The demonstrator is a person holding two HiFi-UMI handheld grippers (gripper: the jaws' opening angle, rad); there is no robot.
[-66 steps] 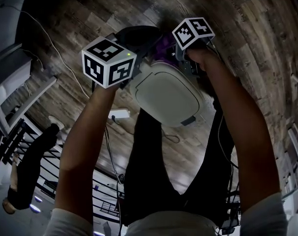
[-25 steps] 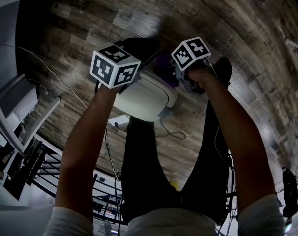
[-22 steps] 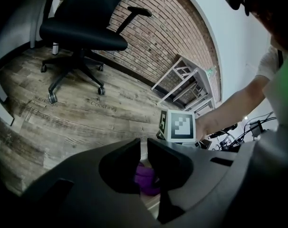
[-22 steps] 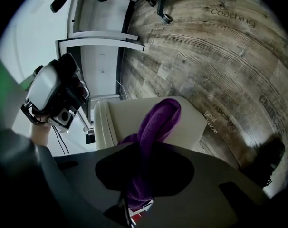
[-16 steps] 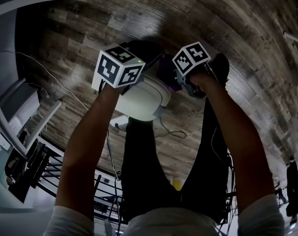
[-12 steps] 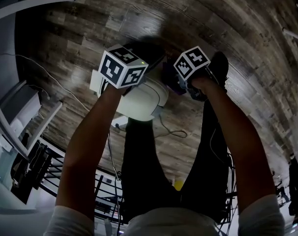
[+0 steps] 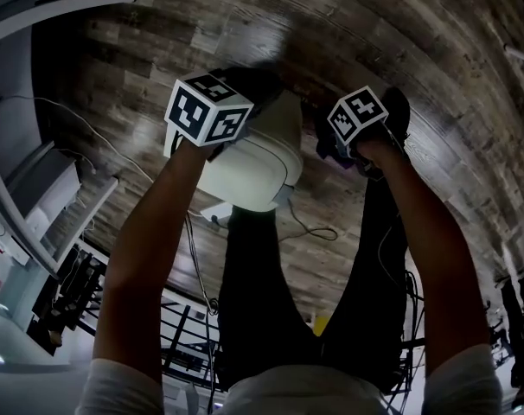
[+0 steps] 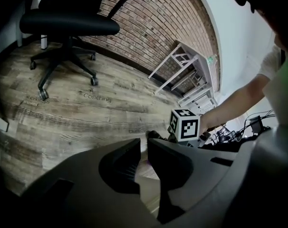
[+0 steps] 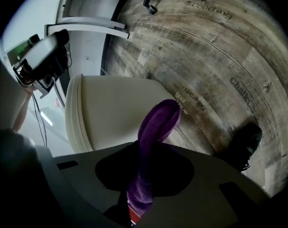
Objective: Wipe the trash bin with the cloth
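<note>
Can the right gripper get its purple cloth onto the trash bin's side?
Probably yes: the right gripper clamps the purple cloth, its tip close to the bare side of the cream plastic trash bin, nothing between.

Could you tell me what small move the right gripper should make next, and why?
Probably ease the right gripper toward the bin until the cloth presses flat on its side. The cloth is clamped in that gripper's jaws, and its tip seems just short of the pale wall. The left gripper appears to hold the tilted bin by its edge, so the side is exposed for wiping.
</note>
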